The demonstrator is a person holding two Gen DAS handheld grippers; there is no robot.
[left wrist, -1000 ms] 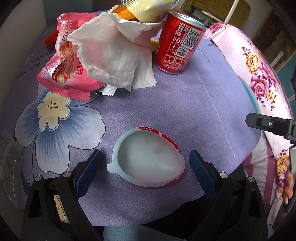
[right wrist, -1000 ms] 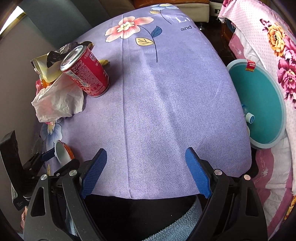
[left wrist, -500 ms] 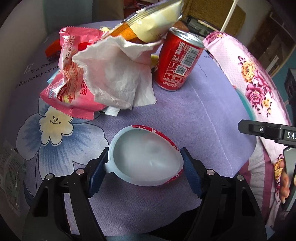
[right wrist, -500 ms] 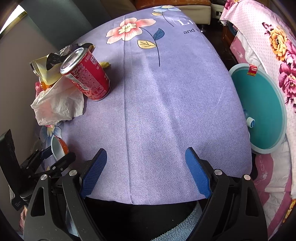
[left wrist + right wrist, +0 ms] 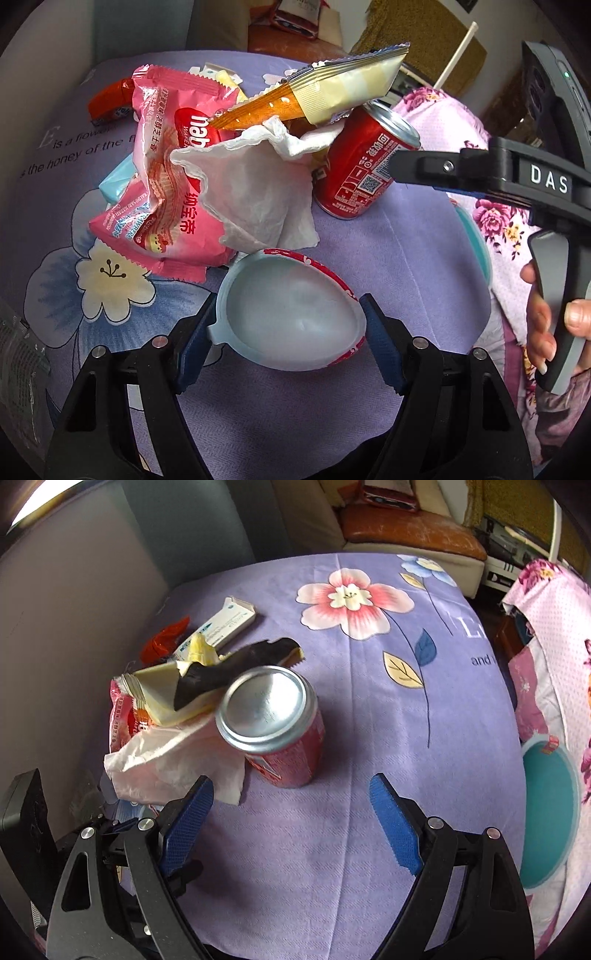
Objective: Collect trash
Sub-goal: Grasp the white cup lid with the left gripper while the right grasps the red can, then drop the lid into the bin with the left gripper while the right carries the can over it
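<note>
Both left fingers (image 5: 199, 336) grip the cup (image 5: 291, 314); right fingers (image 5: 391, 827) gape over bare cloth (image 5: 369, 849).

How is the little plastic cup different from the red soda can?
The plastic cup is shallow, open and pale with a red-printed outside; the red can is tall, metal and closed on top. The cup sits clamped in the left gripper; the can stands free beside the crumpled tissue. Both are trash on the purple cloth.

A home living room: a cushioned sofa (image 5: 406, 535) stands beyond the far edge of the bench's floral cloth (image 5: 369, 738), with floral bedding (image 5: 554, 602) at its right edge.
</note>
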